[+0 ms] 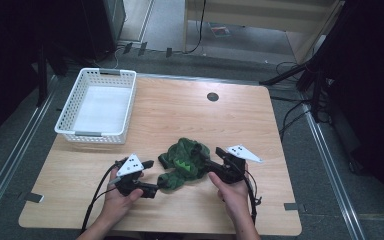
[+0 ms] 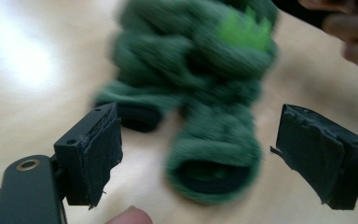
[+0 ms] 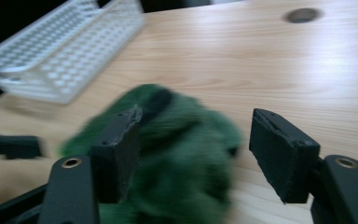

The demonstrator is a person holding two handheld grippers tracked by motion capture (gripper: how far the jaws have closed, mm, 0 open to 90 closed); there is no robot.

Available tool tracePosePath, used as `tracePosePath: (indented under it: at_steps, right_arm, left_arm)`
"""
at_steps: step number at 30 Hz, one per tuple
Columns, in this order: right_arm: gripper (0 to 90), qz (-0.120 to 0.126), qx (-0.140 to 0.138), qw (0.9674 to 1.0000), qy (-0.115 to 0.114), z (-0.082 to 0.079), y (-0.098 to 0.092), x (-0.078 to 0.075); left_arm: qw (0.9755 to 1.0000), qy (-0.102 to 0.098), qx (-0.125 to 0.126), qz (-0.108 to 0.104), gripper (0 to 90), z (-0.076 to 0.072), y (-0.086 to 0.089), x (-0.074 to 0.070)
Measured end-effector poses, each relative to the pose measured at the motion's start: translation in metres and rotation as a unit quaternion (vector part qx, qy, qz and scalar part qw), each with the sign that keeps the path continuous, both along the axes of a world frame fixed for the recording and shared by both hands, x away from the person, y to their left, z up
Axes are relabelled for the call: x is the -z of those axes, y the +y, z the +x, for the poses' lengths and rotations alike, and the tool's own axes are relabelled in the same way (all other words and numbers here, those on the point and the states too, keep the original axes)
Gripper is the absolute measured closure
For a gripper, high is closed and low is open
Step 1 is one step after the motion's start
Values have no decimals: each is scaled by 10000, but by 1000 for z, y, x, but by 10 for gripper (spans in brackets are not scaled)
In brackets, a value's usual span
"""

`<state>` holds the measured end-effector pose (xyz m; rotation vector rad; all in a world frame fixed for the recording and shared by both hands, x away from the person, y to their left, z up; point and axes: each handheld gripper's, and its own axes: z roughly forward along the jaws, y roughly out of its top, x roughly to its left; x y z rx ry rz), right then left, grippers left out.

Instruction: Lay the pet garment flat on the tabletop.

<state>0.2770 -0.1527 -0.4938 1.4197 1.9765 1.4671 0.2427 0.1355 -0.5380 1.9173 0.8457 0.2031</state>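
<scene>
A: Green fuzzy garment [image 1: 182, 163]?
B: Crumpled mid-table [image 1: 240, 125], between both grippers.
A: Left gripper [image 2: 198, 156]?
B: Jaws wide apart, holding nothing, cuff just ahead.
A: Right gripper [image 3: 193, 151]?
B: Also spread wide, fabric between, ungripped. White basket [image 1: 98, 104] far-left.

Left claw [image 2: 198, 154] and right claw [image 3: 196, 154] both gape wide.
</scene>
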Motion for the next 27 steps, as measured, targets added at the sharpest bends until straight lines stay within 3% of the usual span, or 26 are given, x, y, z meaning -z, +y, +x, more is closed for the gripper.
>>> tracePosePath:
  at_steps: [1, 2, 3, 4, 5, 6, 7, 8, 10, 13, 16, 17, 19, 20, 21, 23, 24, 26, 27]
  right_arm:
    - [320, -5, -141, 9999, -37, -1, 5, 0]
    - [333, -51, -227, 9997, -40, -2, 10, 1]
    - [401, -180, -259, 9995, -54, -3, 14, 2]
    - [515, -411, -141, 9990, -121, -4, 18, 3]
    - [732, -696, -46, 9976, -15, -3, 19, 8]
    - [732, -696, -46, 9976, -15, -3, 19, 8]
    - [822, -492, 9, 9988, 64, -2, 11, 11]
    - [822, -492, 9, 9988, 64, -2, 11, 11]
    - [836, -400, 199, 9988, 223, -4, -2, 15]
    - [830, -458, 325, 9979, 316, -9, -8, 18]
    - [753, -510, 788, 9916, 890, -21, -27, 31]
    - [753, -510, 788, 9916, 890, -21, -27, 31]
    - [641, -382, 920, 9880, 1177, -27, -41, 39]
    - [546, -339, 1022, 9872, 1177, -34, -53, 39]
    - [546, -339, 1022, 9872, 1177, -34, -53, 39]
    - [487, -364, 1199, 9887, 820, -40, -60, 31]
    - [468, -493, 1344, 9885, 477, -42, -62, 23]
    - [444, -570, 1487, 9872, 30, -43, -61, 13]
    - [441, -569, 1464, 9876, -63, -43, -59, 11]
  left_arm:
    - [10000, 24, 26, 68, 170, -1, -4, 1]
    - [9999, 61, -1, 150, 251, -1, -7, 2]
    - [9997, 99, -9, 231, 316, -1, -10, 3]
    - [9995, 150, 7, 288, 379, 0, -11, 5]
    - [9993, 173, 54, 337, 543, 0, -12, 6]
    - [9988, 170, 119, 442, 543, -1, -12, 8]
    - [9982, 182, 209, 525, 693, -1, -12, 9]
    - [9981, 209, 273, 520, 693, -1, -11, 9]
    - [9974, 246, 265, 631, 899, -2, -8, 9]
    - [9963, 354, 245, 747, 900, 1, 0, 9]
    - [9963, 443, 61, 736, 900, 3, 11, 10]
    - [9962, 497, 0, 718, 900, 5, 15, 10]
    - [9972, 583, -113, 451, 883, 5, 19, 10]
    - [9974, 627, -141, 332, 679, 5, 20, 9]
    - [9975, 672, -147, 167, 679, 5, 19, 8]
    - [9976, 689, -48, -66, 489, 4, 14, 6]
    - [9978, 657, -9, -89, 440, 3, 11, 6]
    - [9984, 544, 5, -143, 382, 1, 4, 5]
    - [9985, 535, 33, -144, 381, 1, 1, 5]
